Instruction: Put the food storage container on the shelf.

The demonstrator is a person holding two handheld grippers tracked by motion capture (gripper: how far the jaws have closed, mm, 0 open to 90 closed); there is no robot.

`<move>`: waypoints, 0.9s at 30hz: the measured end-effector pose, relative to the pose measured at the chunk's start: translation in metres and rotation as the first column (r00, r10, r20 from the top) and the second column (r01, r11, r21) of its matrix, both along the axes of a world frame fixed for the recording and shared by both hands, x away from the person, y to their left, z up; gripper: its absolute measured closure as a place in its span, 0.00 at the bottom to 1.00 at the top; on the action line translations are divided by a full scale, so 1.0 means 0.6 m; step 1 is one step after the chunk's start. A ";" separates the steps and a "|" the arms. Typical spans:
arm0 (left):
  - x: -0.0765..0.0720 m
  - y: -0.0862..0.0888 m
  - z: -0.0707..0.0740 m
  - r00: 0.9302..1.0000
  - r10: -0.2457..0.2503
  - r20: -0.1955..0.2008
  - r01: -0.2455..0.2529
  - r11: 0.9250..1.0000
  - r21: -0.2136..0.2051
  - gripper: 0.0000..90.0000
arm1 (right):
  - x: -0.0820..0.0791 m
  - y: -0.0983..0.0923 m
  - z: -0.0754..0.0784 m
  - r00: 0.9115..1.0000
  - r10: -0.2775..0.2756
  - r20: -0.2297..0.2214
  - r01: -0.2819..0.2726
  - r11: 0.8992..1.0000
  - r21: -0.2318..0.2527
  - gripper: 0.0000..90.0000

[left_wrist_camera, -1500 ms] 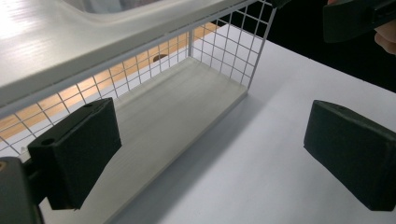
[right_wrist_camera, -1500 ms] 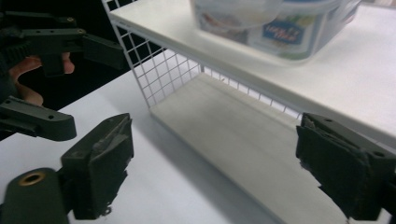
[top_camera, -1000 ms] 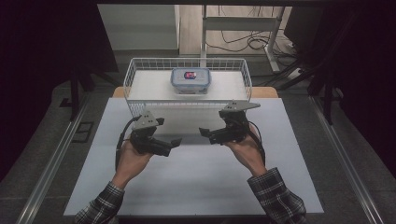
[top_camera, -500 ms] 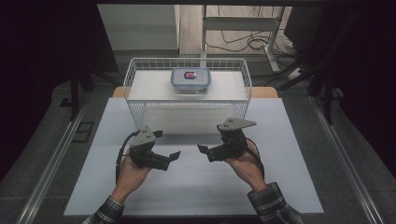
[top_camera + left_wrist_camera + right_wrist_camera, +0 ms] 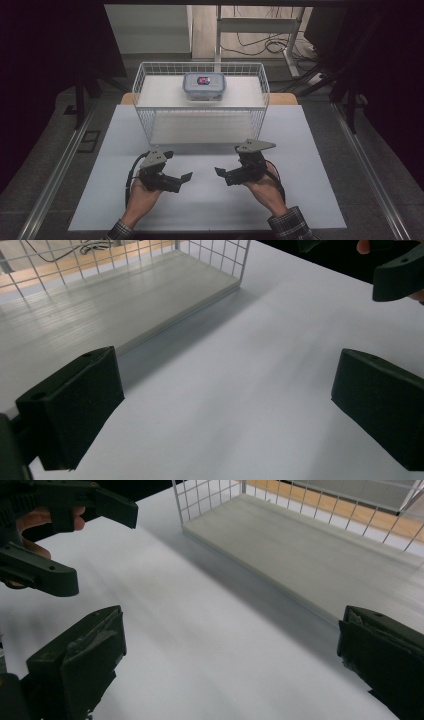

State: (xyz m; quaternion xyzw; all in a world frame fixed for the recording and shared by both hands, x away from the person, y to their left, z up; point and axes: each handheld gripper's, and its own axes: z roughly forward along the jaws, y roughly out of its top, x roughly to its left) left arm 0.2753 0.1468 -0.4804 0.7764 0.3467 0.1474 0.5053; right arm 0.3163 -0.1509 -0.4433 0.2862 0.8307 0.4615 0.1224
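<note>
Overhead forward view; two low, close basket (image 5: 200, 100) views

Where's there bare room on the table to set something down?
The white sheet is bare either side of the wire basket, and between the left gripper and right gripper. Inside the basket, the floor in front of the lidded container is free.

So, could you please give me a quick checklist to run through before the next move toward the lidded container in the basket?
1. Left tool open and holding nothing: ok.
2. Right tool open and holding nothing: ok.
3. Container inside the wire basket, lid on: ok.
4. Basket open at the top for access: ok.
5. Tools apart, not touching: ok.
6. Lid latched: cannot tell.
</note>
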 end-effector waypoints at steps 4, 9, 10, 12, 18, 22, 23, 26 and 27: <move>-0.011 0.001 -0.008 1.000 0.002 -0.002 -0.002 1.000 0.009 0.00 | -0.007 -0.005 -0.008 1.000 -0.003 -0.008 0.003 1.000 -0.008 0.00; -0.025 0.007 -0.017 1.000 0.006 -0.007 -0.006 1.000 0.020 0.00 | -0.015 -0.014 -0.016 1.000 -0.010 -0.014 0.009 1.000 -0.014 0.00; -0.028 0.008 -0.018 1.000 0.009 -0.008 -0.008 1.000 0.017 0.00 | -0.017 -0.016 -0.018 1.000 -0.011 -0.013 0.011 1.000 -0.016 0.00; -0.032 0.011 -0.020 1.000 0.011 -0.008 -0.011 1.000 0.017 0.00 | -0.021 -0.019 -0.021 1.000 -0.011 -0.012 0.011 1.000 -0.021 0.00; -0.046 0.013 -0.022 1.000 0.017 0.007 -0.017 0.999 0.031 0.00 | -0.034 -0.029 -0.023 0.999 -0.031 -0.006 0.031 0.999 -0.016 0.00; -0.054 0.015 -0.025 1.000 0.018 0.012 -0.019 0.999 0.049 0.00 | -0.041 -0.036 -0.023 0.999 -0.039 -0.005 0.039 0.999 -0.012 0.00; -0.056 0.017 -0.026 1.000 0.019 0.010 -0.019 0.999 0.048 0.00 | -0.042 -0.039 -0.023 0.999 -0.041 -0.002 0.041 0.999 -0.011 0.00; -0.061 0.022 -0.029 1.000 0.025 0.007 -0.025 0.998 0.052 0.00 | -0.047 -0.046 -0.026 0.999 -0.042 -0.002 0.042 0.999 -0.010 0.00; -0.063 0.024 -0.029 1.000 0.027 0.007 -0.027 0.998 0.053 0.00 | -0.048 -0.048 -0.027 0.999 -0.043 -0.003 0.043 0.999 -0.012 0.00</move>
